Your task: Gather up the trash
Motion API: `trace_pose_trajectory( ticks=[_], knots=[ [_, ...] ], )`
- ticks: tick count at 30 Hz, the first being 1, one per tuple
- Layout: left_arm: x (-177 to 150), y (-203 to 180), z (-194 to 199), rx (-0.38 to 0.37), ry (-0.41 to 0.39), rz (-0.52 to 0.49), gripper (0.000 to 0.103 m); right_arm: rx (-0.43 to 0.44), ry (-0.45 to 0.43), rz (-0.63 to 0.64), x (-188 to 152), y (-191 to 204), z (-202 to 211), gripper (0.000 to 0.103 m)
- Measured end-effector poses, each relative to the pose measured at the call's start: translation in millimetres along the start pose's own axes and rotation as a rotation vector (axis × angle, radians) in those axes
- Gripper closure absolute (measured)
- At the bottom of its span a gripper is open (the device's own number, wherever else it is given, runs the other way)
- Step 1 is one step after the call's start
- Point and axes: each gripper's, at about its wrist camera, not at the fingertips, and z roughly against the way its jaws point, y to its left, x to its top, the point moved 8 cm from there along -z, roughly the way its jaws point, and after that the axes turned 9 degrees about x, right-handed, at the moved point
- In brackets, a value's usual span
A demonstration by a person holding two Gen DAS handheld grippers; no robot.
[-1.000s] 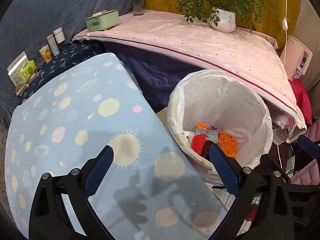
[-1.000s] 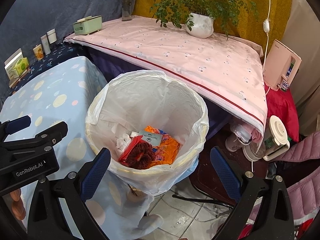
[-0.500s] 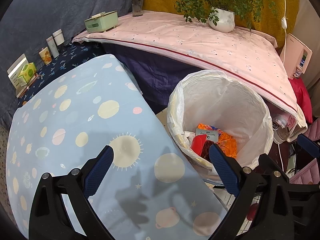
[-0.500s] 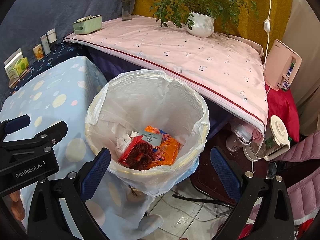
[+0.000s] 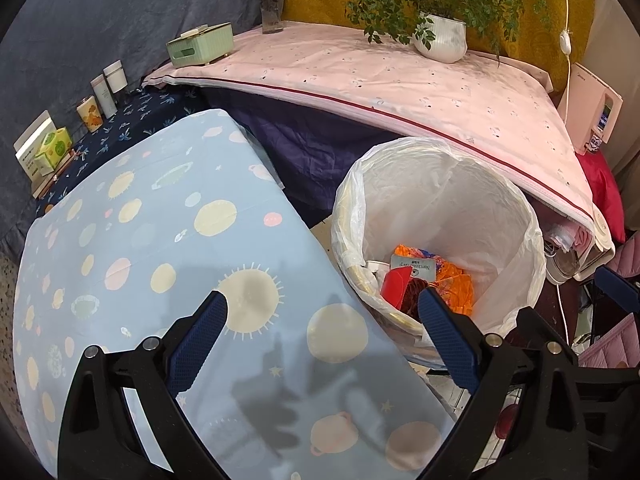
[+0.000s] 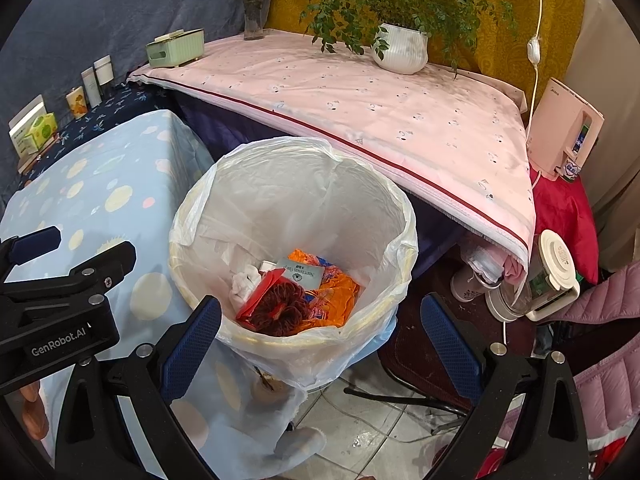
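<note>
Over bin | both hand-held grippers released, empty | right view alone shows, seemingly, white tissue

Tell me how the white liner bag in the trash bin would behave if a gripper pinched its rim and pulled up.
The liner bag looks thin and crinkled, so it would probably fold and stretch rather than hold shape. Its edge drapes loosely over the bin's rim, so it may slip off easily. The trash covers only the bottom, wrappers and tissue, so it likely lifts light.
</note>
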Motion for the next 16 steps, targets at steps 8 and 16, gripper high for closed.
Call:
trace_pose_trajectory(
  ticks=[8,16],
  knots=[
    [-2.1,-0.3,-0.6,0.002,0.005,-0.002,0.011,0.0,0.002,-0.004,-3.6,-1.2,-0.3,0.007],
    [-12.4,-5.6,-3.4,0.016,0.005,-0.057,0.011,0.002,-0.008,-0.021,-3.7,-9.0,4.6,0.007]
  ],
)
